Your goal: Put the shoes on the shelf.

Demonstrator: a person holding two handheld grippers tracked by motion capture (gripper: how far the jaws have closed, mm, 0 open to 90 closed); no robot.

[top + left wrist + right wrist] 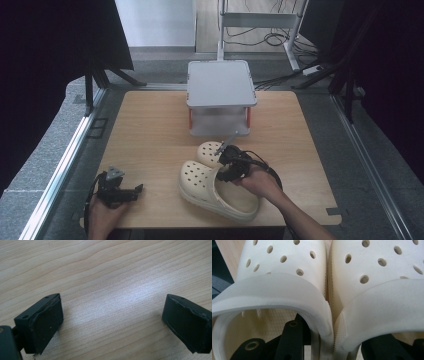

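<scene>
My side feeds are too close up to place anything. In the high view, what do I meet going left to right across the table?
Left gripper, black, held at the table's near left → pair of cream perforated foam clogs → right gripper, black, reaching into the clogs.

A lab recording bay: a wooden table [150, 130] framed by aluminium rails [60, 170]; black curtains [45, 45] around; cables [272, 37] on the floor.
</scene>
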